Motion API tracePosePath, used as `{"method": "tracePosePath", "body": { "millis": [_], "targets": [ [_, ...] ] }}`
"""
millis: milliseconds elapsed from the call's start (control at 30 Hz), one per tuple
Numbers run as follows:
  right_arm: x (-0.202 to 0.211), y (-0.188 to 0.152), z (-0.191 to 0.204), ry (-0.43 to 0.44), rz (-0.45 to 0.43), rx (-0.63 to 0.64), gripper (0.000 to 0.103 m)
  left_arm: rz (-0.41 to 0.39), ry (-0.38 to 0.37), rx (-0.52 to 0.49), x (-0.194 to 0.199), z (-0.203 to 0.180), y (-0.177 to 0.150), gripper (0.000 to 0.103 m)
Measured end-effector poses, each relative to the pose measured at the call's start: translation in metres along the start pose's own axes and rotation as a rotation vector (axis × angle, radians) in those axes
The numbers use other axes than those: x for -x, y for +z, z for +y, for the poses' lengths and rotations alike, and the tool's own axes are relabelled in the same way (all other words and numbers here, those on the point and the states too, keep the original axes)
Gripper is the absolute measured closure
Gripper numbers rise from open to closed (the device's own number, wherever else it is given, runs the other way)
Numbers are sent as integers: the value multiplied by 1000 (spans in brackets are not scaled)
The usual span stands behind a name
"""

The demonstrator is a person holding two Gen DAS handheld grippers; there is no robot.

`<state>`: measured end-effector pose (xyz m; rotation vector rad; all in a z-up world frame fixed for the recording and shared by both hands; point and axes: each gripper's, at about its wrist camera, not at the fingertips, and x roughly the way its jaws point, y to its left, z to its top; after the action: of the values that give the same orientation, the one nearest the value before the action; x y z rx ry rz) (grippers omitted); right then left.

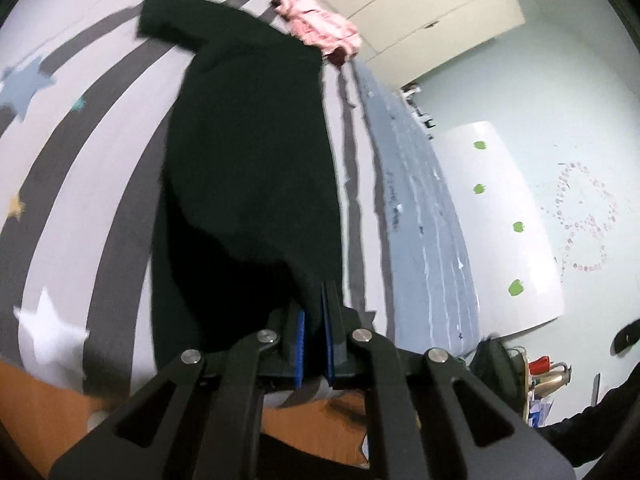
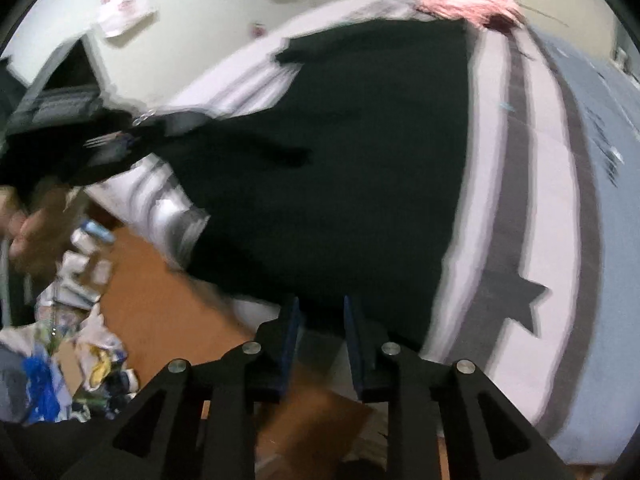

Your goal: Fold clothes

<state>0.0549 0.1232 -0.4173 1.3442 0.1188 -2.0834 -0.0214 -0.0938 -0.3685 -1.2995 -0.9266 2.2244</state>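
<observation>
A dark green garment (image 1: 248, 160) lies spread along the striped bed cover (image 1: 80, 160). My left gripper (image 1: 314, 308) is shut on its near edge, and the cloth rises in a fold from the blue pads. In the right wrist view the same garment (image 2: 340, 160) covers the middle of the bed cover (image 2: 520, 200). My right gripper (image 2: 322, 304) stands open at the garment's near hem, its fingers apart and pressing on nothing. That view is blurred by motion.
A pile of pink clothes (image 1: 320, 24) (image 2: 472, 4) sits at the bed's far end. Wooden floor (image 2: 160, 288) lies below the bed edge, with bags and clutter (image 2: 60, 340) at left. A person's hand (image 2: 32, 232) shows at far left. A kettle (image 1: 552, 376) stands at lower right.
</observation>
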Motion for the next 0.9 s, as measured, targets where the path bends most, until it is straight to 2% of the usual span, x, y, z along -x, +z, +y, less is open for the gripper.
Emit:
{"method": "tracePosePath", "body": {
  "millis": [133, 233, 300, 433, 567, 667, 700, 733, 800, 900],
  "targets": [
    [-18, 14, 45, 78, -22, 42, 71, 2, -20, -31, -1, -6, 10, 97],
    [-33, 19, 51, 85, -47, 4, 69, 4, -15, -38, -1, -8, 9, 97],
    [-74, 44, 70, 45, -59, -55, 69, -5, 10, -47, 4, -6, 7, 97],
    [-67, 28, 21, -96, -72, -226, 69, -4, 93, -71, 13, 5, -4, 99],
    [-50, 6, -23, -235, -90, -356, 72, 80, 198, -93, 1, 18, -27, 99],
    [-35, -14, -44, -273, -71, -379, 91, 147, 241, -78, -16, 27, -42, 99],
    [-32, -18, -47, -284, -64, -384, 92, 154, 248, -77, -20, 29, -44, 99],
    [-29, -22, -49, -295, -56, -388, 92, 159, 257, -73, -23, 31, -46, 99],
    [-23, -31, -54, -316, -41, -396, 85, 177, 274, -58, -29, 36, -48, 99],
    [-9, -42, -71, -303, -18, -446, 85, 194, 282, -46, -29, 41, -52, 99]
  ]
}}
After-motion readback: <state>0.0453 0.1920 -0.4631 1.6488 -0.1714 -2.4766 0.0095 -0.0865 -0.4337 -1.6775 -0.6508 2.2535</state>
